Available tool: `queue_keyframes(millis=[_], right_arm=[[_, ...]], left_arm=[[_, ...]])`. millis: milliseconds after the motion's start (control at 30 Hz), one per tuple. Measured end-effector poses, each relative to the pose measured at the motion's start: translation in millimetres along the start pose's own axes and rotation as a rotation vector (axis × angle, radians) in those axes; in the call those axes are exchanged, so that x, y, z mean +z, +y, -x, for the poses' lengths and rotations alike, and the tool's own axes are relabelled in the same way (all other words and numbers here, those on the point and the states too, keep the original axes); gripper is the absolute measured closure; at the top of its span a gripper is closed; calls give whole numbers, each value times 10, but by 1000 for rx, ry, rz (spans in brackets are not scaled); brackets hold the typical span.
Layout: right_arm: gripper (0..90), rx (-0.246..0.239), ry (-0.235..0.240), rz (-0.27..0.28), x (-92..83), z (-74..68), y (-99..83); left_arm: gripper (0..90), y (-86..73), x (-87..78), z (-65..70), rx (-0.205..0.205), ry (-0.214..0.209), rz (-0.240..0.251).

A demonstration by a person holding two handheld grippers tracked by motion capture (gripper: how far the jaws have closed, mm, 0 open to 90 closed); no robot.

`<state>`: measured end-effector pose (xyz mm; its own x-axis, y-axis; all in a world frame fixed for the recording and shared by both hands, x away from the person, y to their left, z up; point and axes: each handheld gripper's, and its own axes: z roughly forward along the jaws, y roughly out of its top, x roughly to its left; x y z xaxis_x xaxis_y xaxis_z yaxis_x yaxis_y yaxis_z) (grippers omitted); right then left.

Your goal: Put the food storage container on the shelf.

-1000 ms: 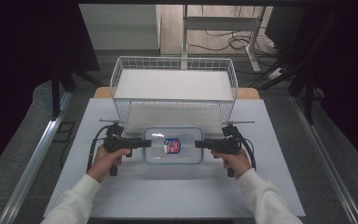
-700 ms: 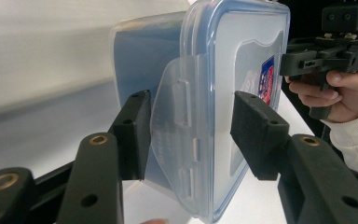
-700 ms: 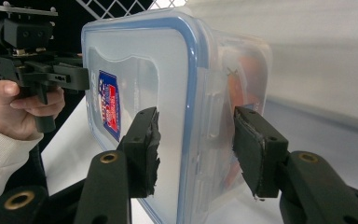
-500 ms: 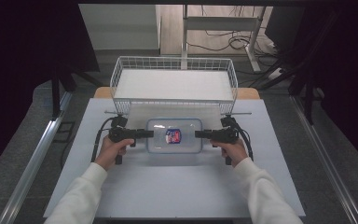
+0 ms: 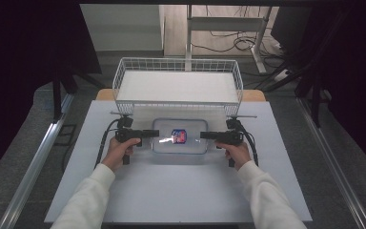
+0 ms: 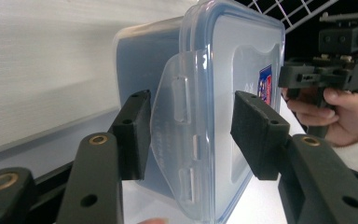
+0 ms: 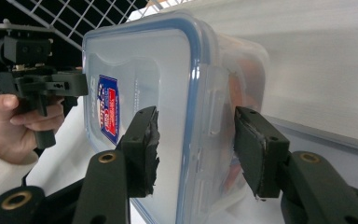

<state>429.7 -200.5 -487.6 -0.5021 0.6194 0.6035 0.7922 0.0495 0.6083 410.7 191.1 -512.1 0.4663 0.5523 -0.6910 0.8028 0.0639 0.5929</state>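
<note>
Our left gripper (image 5: 153, 133) points inward at the left short end of the clear lidded container (image 5: 180, 142), and our right gripper (image 5: 205, 135) points inward at the right short end; the two face each other along the container's long axis, which runs left to right across the white table (image 5: 181, 191); in the left gripper view the jaws stand apart on either side of the end latch flap (image 6: 179, 140), lid edge between them, with a gap on each side and no squeeze visible; in the right gripper view the jaws likewise straddle the other latch (image 7: 213, 126), spread and not pressing; we judge both pairs wide enough to take the ends but not yet closed; each hand is equally near its own end; the container sits just in front of the wire basket (image 5: 178, 86), close to its near wall; we cannot tell whether it rests on the table or is lifted.
</note>
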Motion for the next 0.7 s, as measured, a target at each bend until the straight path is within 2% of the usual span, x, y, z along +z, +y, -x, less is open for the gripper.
queue_keyframes(millis=[100, 133, 233, 300, 467, 700], right_arm=[[498, 24, -14, 12, 14, -1, 2], [498, 25, -21, 18, 20, 1, 2], [495, 61, -32, 27, 34, 10, 7], [494, 88, -37, 28, 37, 14, 7], [492, 116, -40, 43, 53, 26, 7], [484, 129, -56, 47, 66, 34, 3]], left_arm=[[488, 11, 23, -23, -33, 2, 13], [488, 16, 30, -42, -26, 12, 22], [487, 20, 45, -78, -29, 8, 32], [486, 17, 57, -71, -67, 7, 38], [486, 17, 73, -89, -89, 3, 50], [483, 16, 97, -103, -107, 3, 68]])
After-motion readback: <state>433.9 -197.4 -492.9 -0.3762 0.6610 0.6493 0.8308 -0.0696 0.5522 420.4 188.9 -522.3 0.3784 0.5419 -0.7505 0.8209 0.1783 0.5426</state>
